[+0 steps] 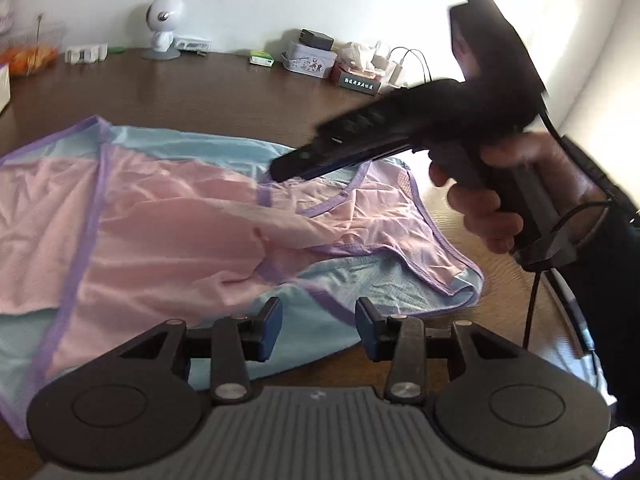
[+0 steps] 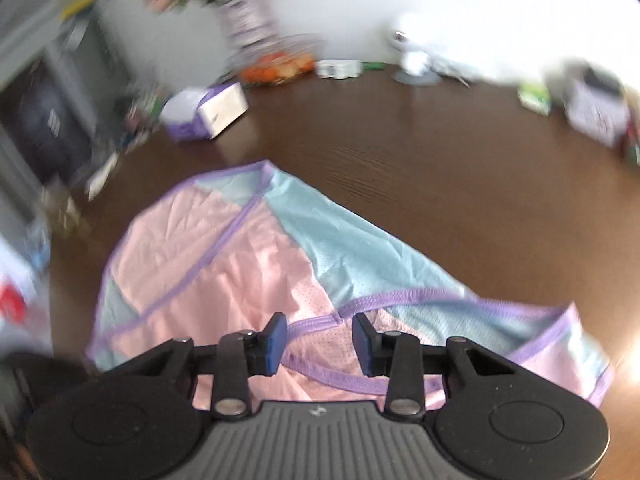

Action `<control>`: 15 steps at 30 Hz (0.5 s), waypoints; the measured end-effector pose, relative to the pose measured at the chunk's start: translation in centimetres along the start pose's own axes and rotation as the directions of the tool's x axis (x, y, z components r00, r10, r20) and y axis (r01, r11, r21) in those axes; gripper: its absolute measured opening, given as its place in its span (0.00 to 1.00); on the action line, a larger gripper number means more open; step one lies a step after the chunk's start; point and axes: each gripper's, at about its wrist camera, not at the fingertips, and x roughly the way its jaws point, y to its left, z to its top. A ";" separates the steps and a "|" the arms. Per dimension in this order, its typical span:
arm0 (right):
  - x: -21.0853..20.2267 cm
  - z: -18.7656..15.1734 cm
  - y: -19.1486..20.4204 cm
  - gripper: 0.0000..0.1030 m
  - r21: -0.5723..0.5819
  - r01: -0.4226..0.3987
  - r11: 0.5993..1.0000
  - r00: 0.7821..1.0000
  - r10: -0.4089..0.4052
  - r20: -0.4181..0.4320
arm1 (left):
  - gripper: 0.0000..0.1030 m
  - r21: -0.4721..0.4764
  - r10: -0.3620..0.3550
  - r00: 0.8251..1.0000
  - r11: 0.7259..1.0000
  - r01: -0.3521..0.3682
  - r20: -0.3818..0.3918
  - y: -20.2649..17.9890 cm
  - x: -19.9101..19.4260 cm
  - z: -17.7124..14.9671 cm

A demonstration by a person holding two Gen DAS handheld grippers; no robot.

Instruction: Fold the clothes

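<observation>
On the tabletop (image 1: 224,84) the garment (image 1: 168,220) runs left to right beneath both your grippers, left gripper (image 1: 319,328) and right gripper (image 2: 320,344) wide apart, holding nothing, the right nearer its strapped end.

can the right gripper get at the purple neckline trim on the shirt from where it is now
Probably yes. The right gripper is open and hangs just over the pink and blue shirt, with the purple neckline trim right between its fingers. Nothing lies between them; the left gripper is off at the shirt's near edge.

Perforated mesh-cloth garment (image 1: 168,216), glossy wooden table (image 1: 224,92)
</observation>
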 end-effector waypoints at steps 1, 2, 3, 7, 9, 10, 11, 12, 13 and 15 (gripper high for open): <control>0.4 -0.2 -0.7 0.34 0.068 -0.026 0.997 1.000 0.026 0.003 | 0.40 0.005 0.027 1.000 1.000 -0.027 -0.005 -0.6 0.5 0.0; 0.9 -0.4 -1.3 0.34 0.120 -0.050 0.992 0.999 0.050 0.003 | 0.40 0.007 0.055 0.998 0.998 -0.055 -0.008 -1.1 1.0 0.0; 1.3 -0.6 -1.8 0.33 0.163 -0.072 0.984 0.997 0.073 0.001 | 0.40 0.004 0.087 0.996 0.996 -0.087 -0.002 -1.3 1.4 0.1; 2.8 -0.9 -2.4 0.19 0.226 -0.064 0.972 0.997 0.070 -0.020 | 0.26 0.024 0.201 0.980 0.979 -0.201 0.013 -1.5 2.2 0.1; 3.2 -1.1 -2.9 0.11 0.255 -0.099 0.962 0.995 0.103 -0.003 | 0.05 0.024 0.198 0.980 0.980 -0.198 0.006 -1.6 2.3 0.0; 3.5 -1.1 -3.1 0.02 0.267 -0.123 0.956 0.992 0.121 0.021 | 0.05 0.026 0.181 0.983 0.983 -0.182 0.020 -1.7 1.9 -0.1; 3.7 -1.0 -3.3 0.00 0.278 -0.148 0.949 0.989 0.139 0.053 | 0.04 0.029 0.164 0.986 0.986 -0.165 0.034 -1.8 1.6 -0.2; 3.8 -0.8 -3.6 0.00 0.286 -0.153 0.946 0.987 0.134 0.083 | 0.04 0.030 0.146 0.988 0.989 -0.147 0.044 -1.8 1.2 -0.3; 3.9 -0.5 -3.9 0.00 0.293 -0.145 0.945 0.987 0.117 0.112 | 0.04 0.027 0.126 0.991 0.992 -0.127 0.044 -1.8 0.8 -0.4; 3.9 0.0 -4.0 0.00 0.282 -0.115 0.952 0.990 0.086 0.113 | 0.04 0.020 0.085 0.995 0.996 -0.086 0.042 -1.8 -0.1 -0.5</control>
